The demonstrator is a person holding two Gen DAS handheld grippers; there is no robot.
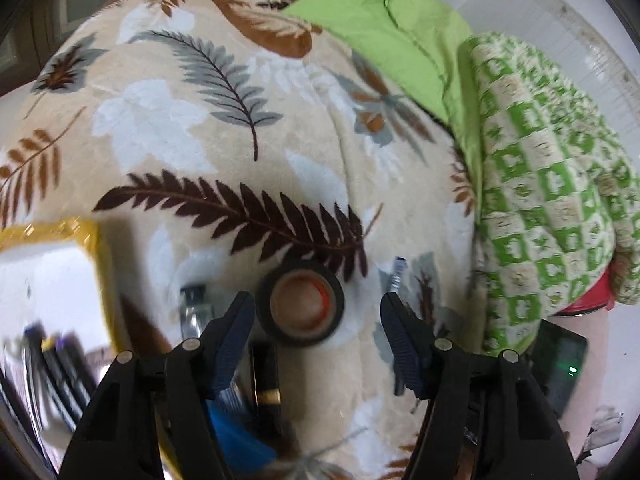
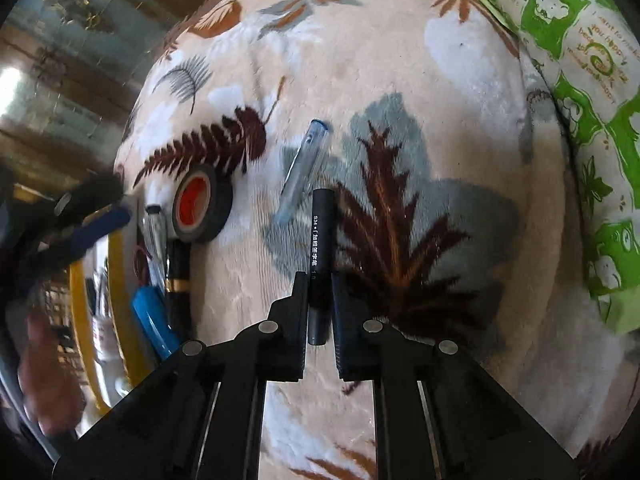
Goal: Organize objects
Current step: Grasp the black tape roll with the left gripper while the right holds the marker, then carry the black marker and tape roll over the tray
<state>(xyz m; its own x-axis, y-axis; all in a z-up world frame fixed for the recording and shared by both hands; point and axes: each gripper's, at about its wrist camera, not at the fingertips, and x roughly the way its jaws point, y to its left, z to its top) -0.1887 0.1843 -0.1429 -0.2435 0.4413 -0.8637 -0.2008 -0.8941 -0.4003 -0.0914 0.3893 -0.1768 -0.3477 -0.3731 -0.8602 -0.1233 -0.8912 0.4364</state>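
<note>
Right gripper point(image 2: 320, 280) pinches the light, stiff black pen point(image 2: 321, 248) mid-barrel; left gripper point(image 1: 318, 312), fingers wide, straddles the squashable tape roll point(image 1: 300, 306).

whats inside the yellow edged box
The left wrist view shows the yellow edged box with a white inside and some blurred dark pens in it. The left claw covers its lower part, so the rest stays hidden.

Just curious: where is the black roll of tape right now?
The tape roll lies on the leaf-patterned blanket, just ahead of the open left gripper.
</note>
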